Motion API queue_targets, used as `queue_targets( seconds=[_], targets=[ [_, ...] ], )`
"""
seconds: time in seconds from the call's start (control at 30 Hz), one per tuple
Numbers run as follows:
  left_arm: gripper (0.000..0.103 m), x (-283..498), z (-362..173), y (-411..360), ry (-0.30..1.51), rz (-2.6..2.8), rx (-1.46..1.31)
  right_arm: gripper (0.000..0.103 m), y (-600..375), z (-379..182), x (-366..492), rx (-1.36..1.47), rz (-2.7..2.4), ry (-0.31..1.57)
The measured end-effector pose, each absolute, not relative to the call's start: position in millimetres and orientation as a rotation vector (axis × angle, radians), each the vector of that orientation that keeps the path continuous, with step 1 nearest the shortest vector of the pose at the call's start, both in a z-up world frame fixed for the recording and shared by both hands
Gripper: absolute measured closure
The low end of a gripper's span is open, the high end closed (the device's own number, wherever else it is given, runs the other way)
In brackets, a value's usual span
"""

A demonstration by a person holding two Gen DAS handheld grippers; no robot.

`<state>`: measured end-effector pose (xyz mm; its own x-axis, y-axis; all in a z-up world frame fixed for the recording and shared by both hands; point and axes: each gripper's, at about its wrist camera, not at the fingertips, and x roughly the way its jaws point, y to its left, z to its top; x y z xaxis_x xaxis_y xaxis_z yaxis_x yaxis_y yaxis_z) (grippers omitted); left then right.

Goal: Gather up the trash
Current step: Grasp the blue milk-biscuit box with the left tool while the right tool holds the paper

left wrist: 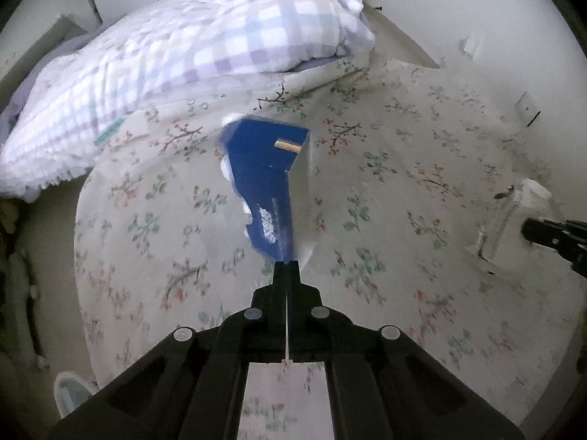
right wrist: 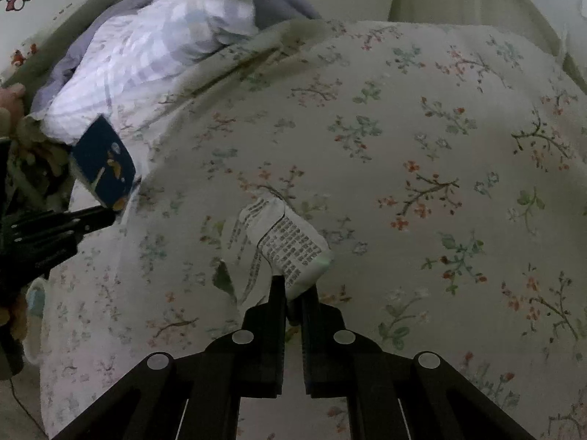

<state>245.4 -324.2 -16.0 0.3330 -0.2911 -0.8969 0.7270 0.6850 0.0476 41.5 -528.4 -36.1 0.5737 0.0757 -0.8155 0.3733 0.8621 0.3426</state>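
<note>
**A:** Black jaws of the left gripper pinch a blue wrapper by its lower edge; it hangs blurred above the bed, white print on one face.

**B:** And the right?

**A:** Right gripper is clamped on a crumpled white packet covered in small printed text, held just over the floral sheet.

**B:** The room?

**A:** A checked pillow lies at the head of the bed; pale walls behind. The two grippers are well apart, the wrapper left of the packet.
</note>
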Motion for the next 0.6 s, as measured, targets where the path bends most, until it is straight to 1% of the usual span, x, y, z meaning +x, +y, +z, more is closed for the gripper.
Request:
queue_targets(
  seconds=[0.3,0.4,0.43,0.47,0.5,0.53,0.57,0.6],
  targets=[
    [0.103,226,-2,-277,1.055,-0.692,0.417,0.098,-495,-9,40,0.499,-0.165,0.934],
    [0.099,228,-5,-277,1.073,-0.65,0.442,0.098,-485,2,39,0.478,-0.157,0.928],
    [0.087,229,-7,-280,1.069,-0.635,0.463,0.098,-483,4,39,0.472,-0.156,0.927],
    [0.063,230,-7,-284,1.057,-0.624,0.481,0.098,-482,6,38,0.467,-0.159,0.927],
    [0.048,229,-8,-286,1.047,-0.622,0.489,0.098,-483,7,38,0.466,-0.163,0.926],
    [0.029,228,-8,-292,1.018,-0.623,0.501,0.098,-484,7,37,0.469,-0.165,0.926],
    [0.025,227,-8,-299,0.987,-0.628,0.514,0.098,-486,6,35,0.474,-0.166,0.925],
    [0.025,228,-10,-304,0.978,-0.635,0.521,0.098,-490,4,34,0.479,-0.166,0.925]
  ],
)
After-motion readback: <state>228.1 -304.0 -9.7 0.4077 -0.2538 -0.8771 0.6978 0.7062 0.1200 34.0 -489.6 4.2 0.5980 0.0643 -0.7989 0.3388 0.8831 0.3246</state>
